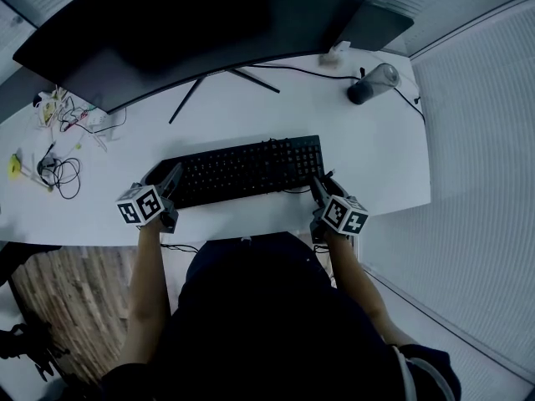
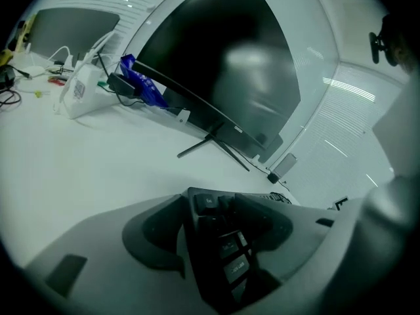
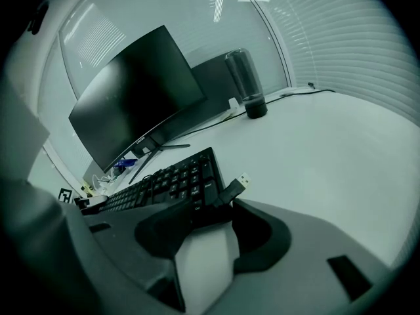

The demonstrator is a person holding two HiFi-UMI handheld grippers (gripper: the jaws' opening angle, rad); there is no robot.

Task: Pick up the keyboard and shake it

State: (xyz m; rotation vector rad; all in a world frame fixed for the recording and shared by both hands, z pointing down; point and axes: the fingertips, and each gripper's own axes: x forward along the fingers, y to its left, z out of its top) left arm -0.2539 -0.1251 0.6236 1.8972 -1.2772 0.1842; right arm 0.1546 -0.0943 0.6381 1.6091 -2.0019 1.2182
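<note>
The black keyboard (image 1: 242,170) lies flat on the white desk (image 1: 376,157), in front of the monitor. My left gripper (image 1: 167,174) is at its left end and stands open. In the left gripper view the keyboard's left key column (image 2: 226,248) sits between the jaws of this gripper (image 2: 220,205), and no pad visibly presses on it. My right gripper (image 1: 322,182) is at the keyboard's right near corner, also open. In the right gripper view the keyboard (image 3: 164,182) reaches the jaw tips of that gripper (image 3: 210,212), with bare desk between the jaws. A loose USB plug (image 3: 241,182) lies just beyond them.
A wide dark monitor (image 1: 192,23) on a splayed stand (image 1: 226,78) stands behind the keyboard. A dark tumbler (image 1: 374,82) stands at the back right. Tangled cables and small items (image 1: 58,170) lie at the desk's left end. The desk's front edge runs just below both grippers.
</note>
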